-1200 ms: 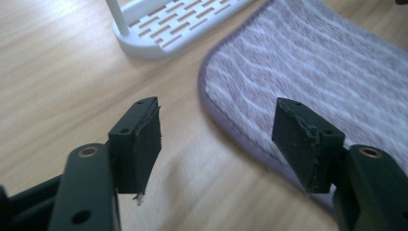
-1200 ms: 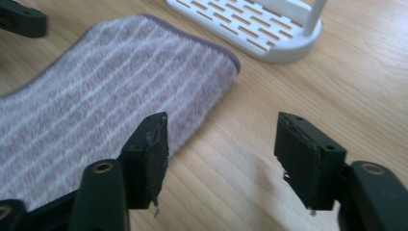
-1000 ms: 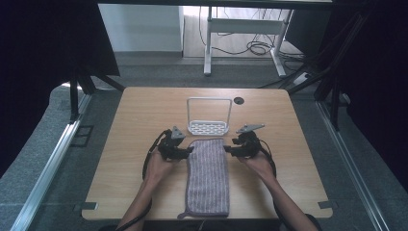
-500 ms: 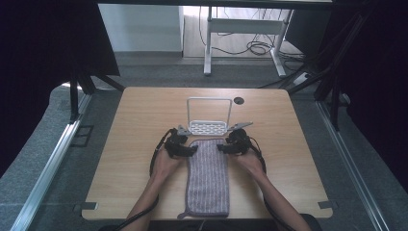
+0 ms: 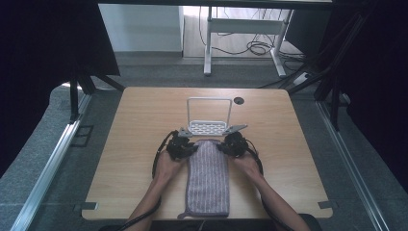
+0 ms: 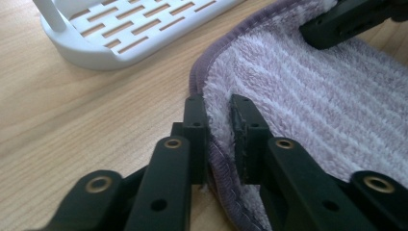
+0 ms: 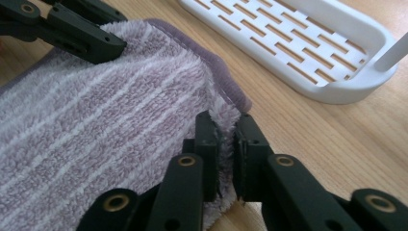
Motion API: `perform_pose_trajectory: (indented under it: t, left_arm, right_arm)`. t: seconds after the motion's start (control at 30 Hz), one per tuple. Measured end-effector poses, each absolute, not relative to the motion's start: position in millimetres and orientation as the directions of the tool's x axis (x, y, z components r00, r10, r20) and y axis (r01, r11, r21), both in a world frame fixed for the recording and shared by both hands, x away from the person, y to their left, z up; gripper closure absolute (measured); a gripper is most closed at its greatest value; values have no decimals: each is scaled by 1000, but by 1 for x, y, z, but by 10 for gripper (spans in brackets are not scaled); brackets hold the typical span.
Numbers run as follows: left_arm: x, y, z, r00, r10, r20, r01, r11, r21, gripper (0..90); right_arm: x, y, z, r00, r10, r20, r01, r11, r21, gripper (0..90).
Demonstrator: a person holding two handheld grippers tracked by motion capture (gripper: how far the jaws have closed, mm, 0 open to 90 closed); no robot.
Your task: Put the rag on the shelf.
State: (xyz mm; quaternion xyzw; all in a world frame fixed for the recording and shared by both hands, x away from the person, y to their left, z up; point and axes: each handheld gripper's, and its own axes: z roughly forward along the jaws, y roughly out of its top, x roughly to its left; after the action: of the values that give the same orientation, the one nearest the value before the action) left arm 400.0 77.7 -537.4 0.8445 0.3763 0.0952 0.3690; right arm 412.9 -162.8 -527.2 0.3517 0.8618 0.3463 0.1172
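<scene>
Each hand-held gripper pinches a far corner of the towel (image 5: 207, 175): left hand-held gripper (image 6: 219, 130) on its left edge, right hand-held gripper (image 7: 226, 144) on its right. The towel's long axis runs back toward the person; the rack (image 5: 209, 126) sits just ahead on the surface (image 5: 134, 125).

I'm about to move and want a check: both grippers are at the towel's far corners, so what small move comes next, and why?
Probably lift both grippers together, just a little. The left gripper and right gripper each pinch a far corner of the purple towel, which lies flat on the table just short of the white rack. An even lift keeps the edge level.
</scene>
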Motion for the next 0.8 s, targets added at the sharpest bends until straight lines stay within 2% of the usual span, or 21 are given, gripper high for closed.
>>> perform_pose_trajectory:
  t: [0.17, 0.57, 0.8]
  left_arm:
    - [399, 82, -527, 702, 700, -131, 556, -423, 715, 794]
    - [390, 90, -483, 735, 671, -99, 476, -406, 780, 795]
    - [387, 86, -451, 749, 662, -32, 411, -426, 806, 794]
  right_arm:
    - [408, -167, -512, -742, 667, 60, 502, 494, 710, 850]
    - [400, -177, -468, -765, 642, 55, 440, 457, 773, 846]
    - [402, -183, -443, -767, 640, 46, 413, 437, 799, 844]
